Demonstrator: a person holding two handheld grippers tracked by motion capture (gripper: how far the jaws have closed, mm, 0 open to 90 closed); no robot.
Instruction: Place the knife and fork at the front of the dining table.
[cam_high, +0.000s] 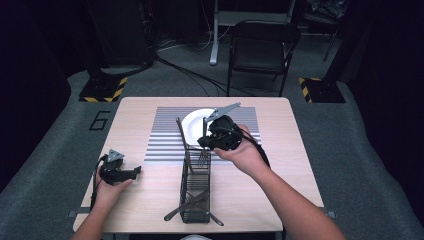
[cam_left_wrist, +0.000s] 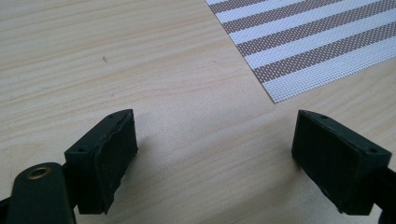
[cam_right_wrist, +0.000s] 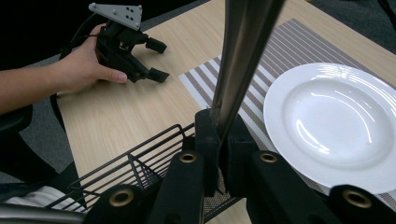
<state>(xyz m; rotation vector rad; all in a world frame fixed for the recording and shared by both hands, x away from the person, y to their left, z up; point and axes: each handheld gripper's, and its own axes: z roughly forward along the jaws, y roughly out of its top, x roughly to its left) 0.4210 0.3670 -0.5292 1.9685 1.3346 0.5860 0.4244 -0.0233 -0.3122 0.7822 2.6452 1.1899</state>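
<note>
Left claw rests on the desk at about 8 o'clock in the high view, held by the left hand. Its jaws stand wide apart with bare wood between them; released, grasping nothing. In the left gripper view a corner of the striped mat lies at 1 o'clock beyond the jaws.

Wire caddy stands at desk centre, running toward 6 o'clock, with dark utensils lying in its near end.

Right claw sits above the caddy's far end, held by the right hand. It is clenched on a fork, whose tines hang down just over the caddy. In the right gripper view the metal handle rises steeply from between the closed jaws toward 12 o'clock.

White plate lies on the mat at 12 o'clock of the caddy, just beside the right claw.
</note>
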